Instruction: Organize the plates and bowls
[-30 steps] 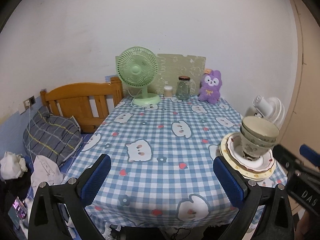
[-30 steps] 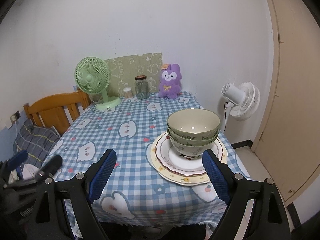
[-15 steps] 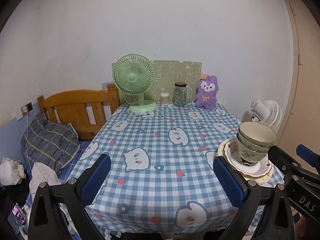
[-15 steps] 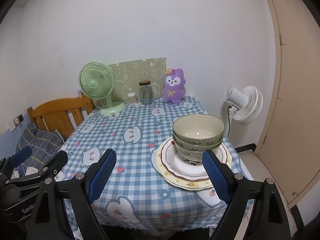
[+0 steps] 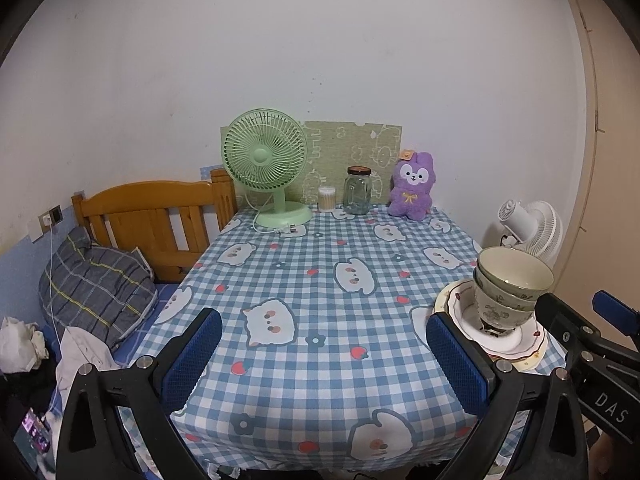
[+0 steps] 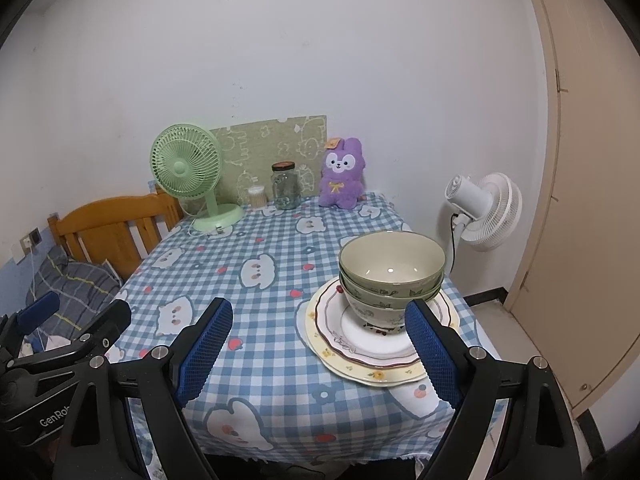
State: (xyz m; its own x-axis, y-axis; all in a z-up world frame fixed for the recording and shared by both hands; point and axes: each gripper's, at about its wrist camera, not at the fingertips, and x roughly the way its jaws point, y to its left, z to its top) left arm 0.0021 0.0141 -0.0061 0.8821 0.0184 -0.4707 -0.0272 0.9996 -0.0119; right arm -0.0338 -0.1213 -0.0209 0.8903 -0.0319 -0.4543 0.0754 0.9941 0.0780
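Both views pulled back from table (image 5: 320, 360); left gripper (image 5: 324, 360), right gripper (image 6: 318, 354) wide, empty; bowls (image 6: 390, 280) stacked on plates (image 6: 360, 350)

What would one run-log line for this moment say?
left gripper: jaws open, empty | right gripper: jaws open, empty | bowls: stacked on plates | table: right side

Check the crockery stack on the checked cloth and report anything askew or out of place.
The stacked bowls sit upright and nested on the plates. The plates are slightly offset from one another and lie near the table's right edge. Nothing looks spilled or broken.
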